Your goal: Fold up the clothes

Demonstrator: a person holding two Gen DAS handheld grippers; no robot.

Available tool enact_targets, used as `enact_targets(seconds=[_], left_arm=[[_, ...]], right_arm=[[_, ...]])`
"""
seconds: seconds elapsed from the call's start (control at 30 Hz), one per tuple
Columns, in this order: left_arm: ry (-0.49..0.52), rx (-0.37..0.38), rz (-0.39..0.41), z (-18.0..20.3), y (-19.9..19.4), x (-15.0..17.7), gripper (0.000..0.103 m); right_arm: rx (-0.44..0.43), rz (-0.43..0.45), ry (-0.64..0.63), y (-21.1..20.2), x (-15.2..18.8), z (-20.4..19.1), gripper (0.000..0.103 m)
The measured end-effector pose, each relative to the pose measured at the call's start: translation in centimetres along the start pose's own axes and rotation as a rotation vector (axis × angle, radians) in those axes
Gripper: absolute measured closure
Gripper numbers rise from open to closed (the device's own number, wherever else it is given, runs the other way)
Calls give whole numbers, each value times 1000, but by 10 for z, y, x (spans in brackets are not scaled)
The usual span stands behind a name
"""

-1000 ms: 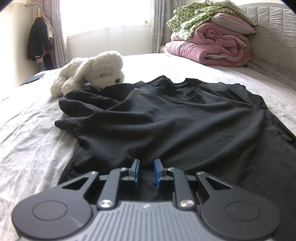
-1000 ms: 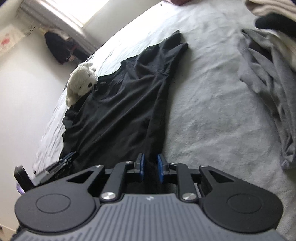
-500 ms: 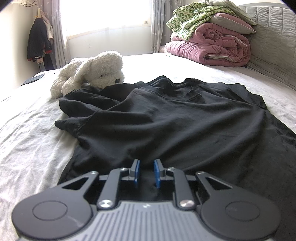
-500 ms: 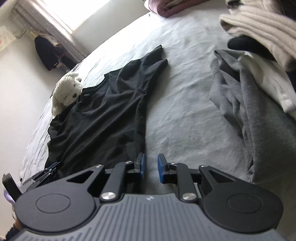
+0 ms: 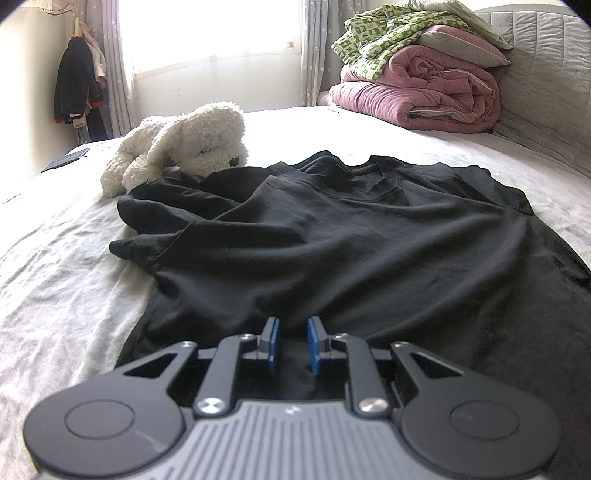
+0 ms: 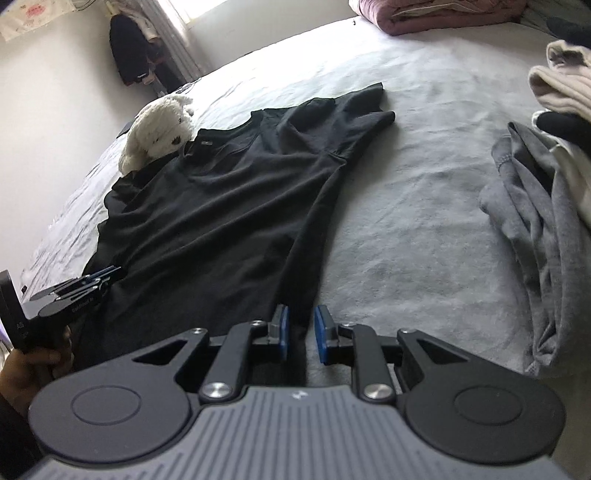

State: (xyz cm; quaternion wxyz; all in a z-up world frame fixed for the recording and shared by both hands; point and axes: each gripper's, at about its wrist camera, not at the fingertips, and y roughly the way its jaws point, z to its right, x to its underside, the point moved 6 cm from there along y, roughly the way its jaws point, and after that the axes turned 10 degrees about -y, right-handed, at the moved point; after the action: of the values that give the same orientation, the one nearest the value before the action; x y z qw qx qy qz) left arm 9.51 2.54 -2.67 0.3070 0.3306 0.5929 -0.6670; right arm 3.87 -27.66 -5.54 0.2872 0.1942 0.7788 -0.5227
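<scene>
Grey, lightly creased bedsheet [image 5: 66, 280]: covers the whole bed, wrinkled most at the left side.
Black short-sleeved T-shirt [image 5: 369, 236]: lies spread on the sheet, collar toward the window, left sleeve bunched, right sleeve flat.
Fluffy white plush dog [image 5: 177, 146]: rests at the shirt's left shoulder, touching the fabric.
Far corner: folded pink quilt [image 5: 417, 96] with a green patterned blanket [image 5: 373, 33] on top, against a grey padded headboard [image 5: 546, 85].
Window [image 5: 210, 26]: bright, with pale curtains; dark jacket [image 5: 75, 85] hangs in the left corner.
Right side of bed: loose grey garment [image 6: 535, 221] beside a pile of cream clothes [image 6: 557, 85], well apart from the shirt.
Left gripper [image 5: 292, 343]: blue pads a little apart, over the shirt's hem; whether they pinch cloth I cannot tell.
Right gripper [image 6: 302, 338]: pads a little apart at the hem's right corner; grip unclear.
</scene>
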Motion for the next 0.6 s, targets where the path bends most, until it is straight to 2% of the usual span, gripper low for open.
enact_targets(seconds=[0.27, 0.4, 0.6], left_arm=[[3, -2, 1, 0, 0, 1, 86], [3, -1, 1, 0, 0, 1, 86], [0, 3, 1, 0, 1, 0, 86]], right_arm=[[-18, -13, -17, 9, 2, -4, 82], [-3, -17, -22, 11, 3, -4, 97], [-18, -2, 11, 6, 2, -2, 99]])
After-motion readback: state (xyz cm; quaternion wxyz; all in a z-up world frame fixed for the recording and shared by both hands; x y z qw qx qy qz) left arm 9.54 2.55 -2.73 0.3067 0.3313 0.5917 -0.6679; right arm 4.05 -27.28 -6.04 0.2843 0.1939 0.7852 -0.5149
